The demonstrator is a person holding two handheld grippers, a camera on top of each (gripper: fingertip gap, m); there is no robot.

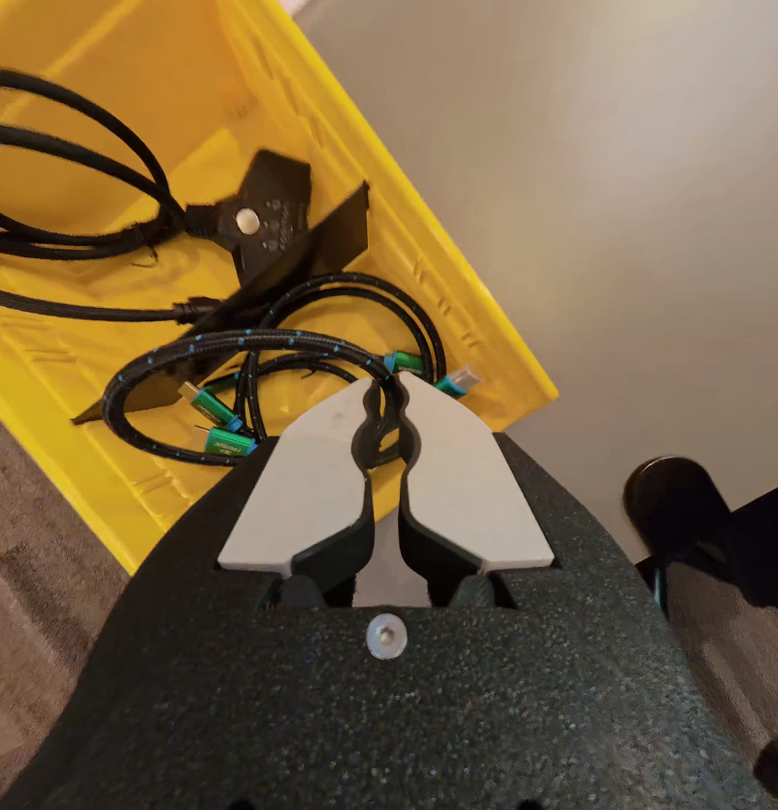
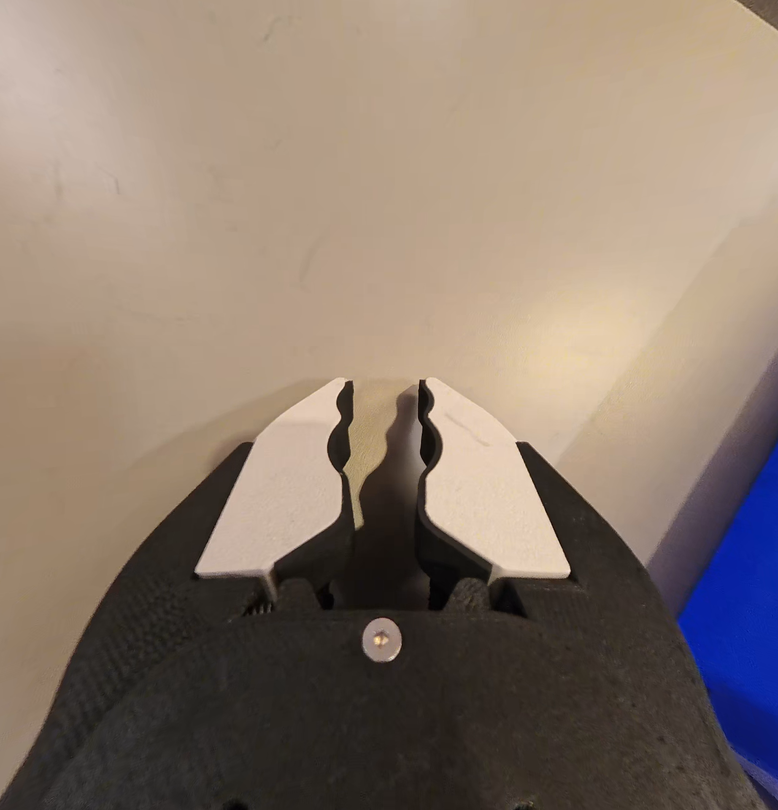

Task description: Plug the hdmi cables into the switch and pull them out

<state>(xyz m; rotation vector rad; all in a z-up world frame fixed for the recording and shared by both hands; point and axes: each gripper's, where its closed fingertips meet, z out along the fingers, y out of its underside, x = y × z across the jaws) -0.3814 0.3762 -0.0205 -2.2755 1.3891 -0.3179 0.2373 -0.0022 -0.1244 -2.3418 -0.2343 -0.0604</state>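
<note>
In the left wrist view a yellow bin (image 1: 426, 245) holds a black HDMI switch (image 1: 264, 221) with plain black cables (image 1: 93, 153) running off to the left. Below it lie coiled black braided HDMI cables with blue flecks (image 1: 255, 339) and green plugs (image 1: 407, 361) (image 1: 214, 410). My left gripper (image 1: 388, 388) reaches over the bin's near corner. Its fingertips are closed on a braided cable just behind one green plug. My right gripper (image 2: 386, 385) is open and empty over a bare beige table (image 2: 378, 175).
The bin sits at the beige table's edge, with grey carpet (image 1: 36, 548) below it at the left. A black flat divider (image 1: 317, 258) leans inside the bin. A dark round object (image 1: 668, 495) is at the right. A blue surface (image 2: 751, 570) lies beyond the table's right edge. About 75 centimeters separates my left fingertips from my right.
</note>
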